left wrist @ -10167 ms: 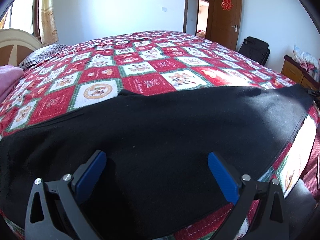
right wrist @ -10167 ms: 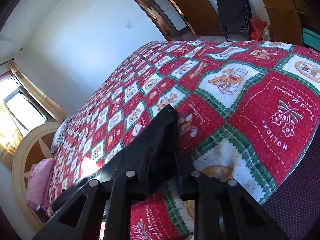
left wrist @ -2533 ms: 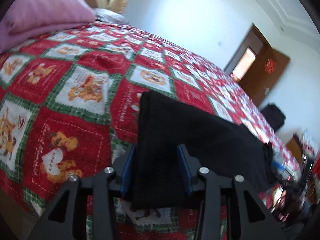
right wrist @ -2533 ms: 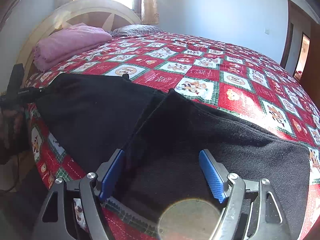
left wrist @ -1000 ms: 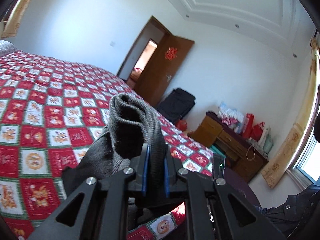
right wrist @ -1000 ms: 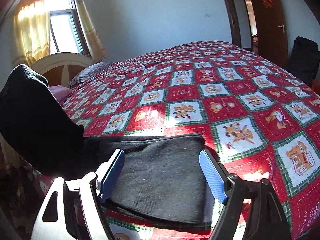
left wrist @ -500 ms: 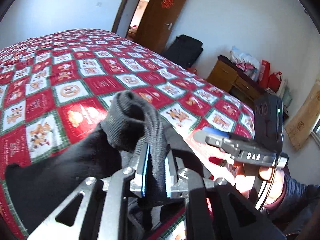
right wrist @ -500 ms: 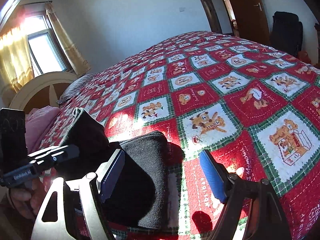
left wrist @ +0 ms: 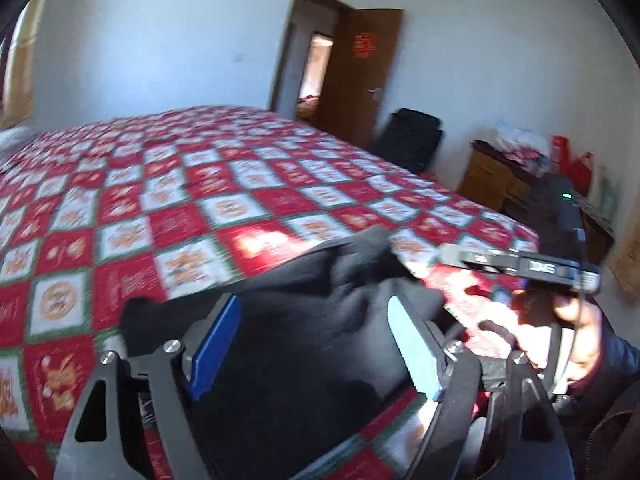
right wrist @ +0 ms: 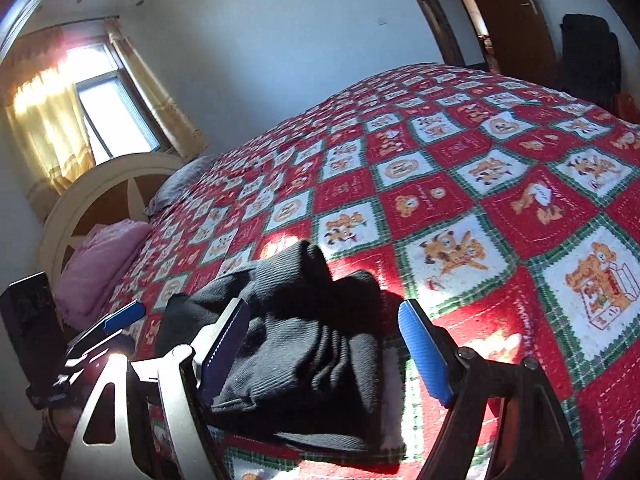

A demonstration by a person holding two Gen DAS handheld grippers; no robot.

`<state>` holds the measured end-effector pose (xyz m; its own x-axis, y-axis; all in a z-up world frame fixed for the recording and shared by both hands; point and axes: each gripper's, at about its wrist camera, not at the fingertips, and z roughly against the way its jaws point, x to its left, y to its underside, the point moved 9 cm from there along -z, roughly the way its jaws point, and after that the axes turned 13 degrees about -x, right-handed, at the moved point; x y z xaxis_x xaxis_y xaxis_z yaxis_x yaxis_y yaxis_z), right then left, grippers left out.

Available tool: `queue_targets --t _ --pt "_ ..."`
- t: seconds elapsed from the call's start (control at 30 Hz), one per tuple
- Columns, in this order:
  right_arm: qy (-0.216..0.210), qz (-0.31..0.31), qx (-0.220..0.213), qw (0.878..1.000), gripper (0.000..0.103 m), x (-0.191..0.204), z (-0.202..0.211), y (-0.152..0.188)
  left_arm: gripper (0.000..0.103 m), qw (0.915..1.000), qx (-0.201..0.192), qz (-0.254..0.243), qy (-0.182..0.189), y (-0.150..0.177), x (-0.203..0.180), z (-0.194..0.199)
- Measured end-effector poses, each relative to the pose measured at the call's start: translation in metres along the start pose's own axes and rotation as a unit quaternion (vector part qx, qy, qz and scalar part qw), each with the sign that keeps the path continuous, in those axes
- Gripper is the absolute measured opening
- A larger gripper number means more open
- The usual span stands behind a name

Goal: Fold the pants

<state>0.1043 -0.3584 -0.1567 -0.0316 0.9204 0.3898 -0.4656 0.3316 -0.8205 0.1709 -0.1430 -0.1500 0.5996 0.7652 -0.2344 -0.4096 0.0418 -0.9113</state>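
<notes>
The black pants (right wrist: 304, 344) lie bunched in a thick folded heap at the near edge of the bed (right wrist: 460, 184), on its red, white and green checked quilt (left wrist: 168, 216); sunlight falls across the quilt just beyond the heap.

In the left wrist view the left gripper (left wrist: 316, 344) hovers over the heap; its jaws have just been opening, and its blue fingers (left wrist: 214, 344) now stand well apart with the dark cloth lying between them, the pads not pressing on it; this view is blurred.

In the right wrist view the right gripper (right wrist: 326, 344) has its fingers (right wrist: 424, 354) spread wide on either side of the right end of the heap; whether the left one brushes the cloth is unclear, and the right one stands clear over the quilt just beside the pants.

To the right in the left wrist view a hand (left wrist: 576, 328) grips the right gripper's black body; at the left edge of the right wrist view the left gripper shows as a dark frame with a blue tip.

Far off stand a curved headboard (right wrist: 100, 196), a pink folded blanket (right wrist: 100, 264), a curtained window (right wrist: 104, 120), a brown door (left wrist: 356, 76), a black bag (left wrist: 408, 140) and a wooden dresser (left wrist: 492, 176).
</notes>
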Motion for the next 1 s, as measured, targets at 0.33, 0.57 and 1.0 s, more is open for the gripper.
queue_targets --t 0.33,0.57,1.0 --pt "-0.013 0.014 0.067 0.998 0.018 0.01 -0.022 0.033 0.088 0.995 0.008 0.08 -0.058 0.03 0.057 -0.016" --pt "0.005 0.036 0.057 0.998 0.016 0.005 0.004 0.029 0.098 0.9964 0.01 0.052 -0.065 0.034 0.052 -0.021" --pt "0.061 0.08 -0.004 0.995 0.051 0.004 0.014 0.003 0.099 0.9943 0.012 0.044 -0.097 0.027 0.069 -0.02"
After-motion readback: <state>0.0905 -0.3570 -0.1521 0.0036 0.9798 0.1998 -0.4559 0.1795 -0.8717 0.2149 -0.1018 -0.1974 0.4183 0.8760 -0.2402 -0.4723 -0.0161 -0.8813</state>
